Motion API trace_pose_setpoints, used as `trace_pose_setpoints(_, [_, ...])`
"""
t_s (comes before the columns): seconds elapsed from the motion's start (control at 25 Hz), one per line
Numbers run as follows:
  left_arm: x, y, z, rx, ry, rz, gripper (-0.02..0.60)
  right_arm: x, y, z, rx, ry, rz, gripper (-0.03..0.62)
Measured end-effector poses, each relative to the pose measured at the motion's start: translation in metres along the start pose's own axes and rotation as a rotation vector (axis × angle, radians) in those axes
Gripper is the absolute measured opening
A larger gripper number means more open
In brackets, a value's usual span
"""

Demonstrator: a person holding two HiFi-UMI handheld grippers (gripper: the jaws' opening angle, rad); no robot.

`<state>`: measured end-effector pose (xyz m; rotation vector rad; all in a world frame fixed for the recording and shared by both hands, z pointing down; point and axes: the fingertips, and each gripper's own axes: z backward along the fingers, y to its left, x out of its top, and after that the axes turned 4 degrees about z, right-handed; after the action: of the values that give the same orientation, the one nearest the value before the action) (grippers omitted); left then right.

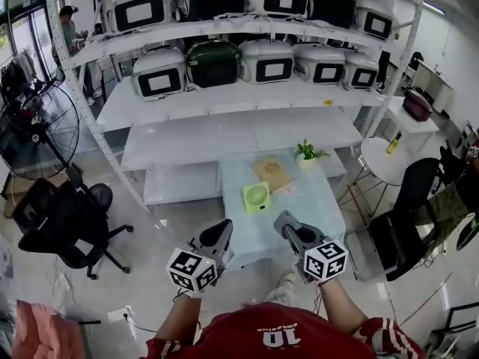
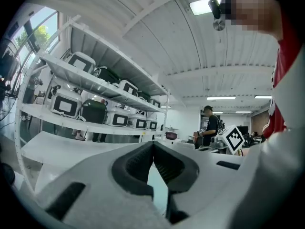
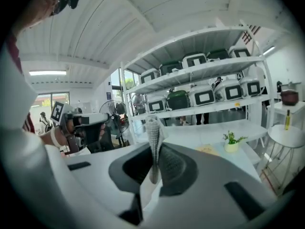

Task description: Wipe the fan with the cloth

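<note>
While both tools hang close to the person's red shirt [image 1: 278, 336], over the floor at the near edge of the table [image 1: 301, 217], neither has hold of anything. The left gripper [image 1: 222, 229] has its jaws meeting at the tips with nothing between them, and the right gripper [image 1: 283, 221] has its pads pressed flat together, likewise bare. The fan [image 1: 256, 197] (a small green one) stands upright near the middle of the pale table, well ahead of both grippers. The tan cloth [image 1: 273, 173] lies flat just beyond it, and a potted plant [image 1: 306, 154] sits at the far edge. Behind the table rise white shelves [image 1: 224, 96] stacked with cookers [image 1: 159, 73]. A big floor fan [image 1: 41, 132] and a black chair [image 1: 63, 226] stand off to the left.
</note>
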<state>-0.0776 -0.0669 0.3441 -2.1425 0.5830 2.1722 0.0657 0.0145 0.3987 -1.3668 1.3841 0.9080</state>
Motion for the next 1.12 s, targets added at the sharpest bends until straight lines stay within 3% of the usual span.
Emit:
trace_pose_setpoints(0.32, [0.043,-0.001,0.003,0.016,-0.077,-0.036,0.000,0.049,-0.041,0.055,-0.187,-0.181,0.001,0.023])
trace_pose_setpoints(0.48, [0.050,-0.008,0.003,0.008,-0.086,-0.059,0.000,0.061,-0.052,0.079,-0.237,-0.225,0.000,0.023])
trace_pose_setpoints(0.76, [0.062,-0.009,0.009,0.019,-0.104,-0.082,0.000,0.089,-0.047,0.099,-0.231,-0.281,0.019,0.023])
trace_pose_setpoints(1.12, [0.069,-0.014,0.014,0.008,-0.103,-0.085,0.000,0.101,-0.019,0.090,-0.158,-0.262,0.041,0.022])
